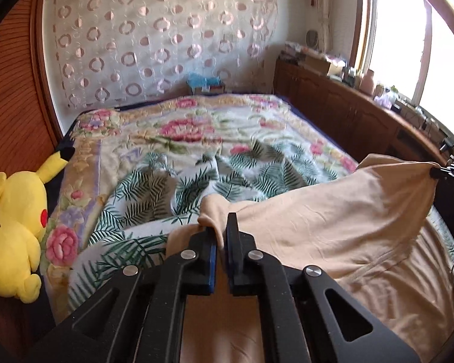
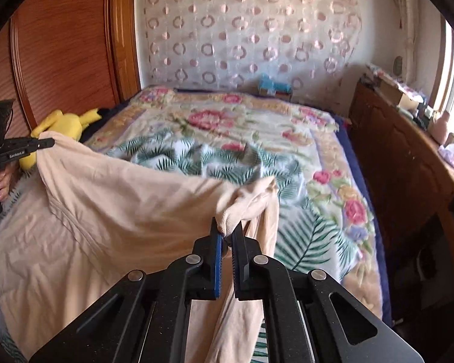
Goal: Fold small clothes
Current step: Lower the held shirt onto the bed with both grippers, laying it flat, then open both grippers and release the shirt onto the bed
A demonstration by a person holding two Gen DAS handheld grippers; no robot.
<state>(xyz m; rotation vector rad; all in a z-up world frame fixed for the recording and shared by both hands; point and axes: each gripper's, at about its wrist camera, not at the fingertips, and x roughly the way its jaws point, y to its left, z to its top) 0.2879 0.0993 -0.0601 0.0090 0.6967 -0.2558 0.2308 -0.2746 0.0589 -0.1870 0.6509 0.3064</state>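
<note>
A peach-coloured garment point(image 1: 333, 227) lies spread on the bed, with its far edge lifted between the two grippers. My left gripper point(image 1: 221, 230) is shut on one corner of that edge, cloth bunched between its blue pads. In the right wrist view my right gripper point(image 2: 228, 233) is shut on the other corner of the peach garment point(image 2: 121, 211), a ribbed cuff pinched at the fingertips. The left gripper point(image 2: 45, 143) shows at the left of that view, held by a hand point(image 2: 1, 181). The right gripper's tip point(image 1: 435, 171) shows at the right edge of the left wrist view.
The bed carries a floral blanket point(image 1: 181, 127) and a palm-leaf printed cloth point(image 1: 172, 187) beyond the garment. A yellow plush toy point(image 1: 15, 227) lies at the left by the wooden headboard point(image 2: 60, 45). A wooden cabinet point(image 1: 348, 115) with clutter runs along the right under the window.
</note>
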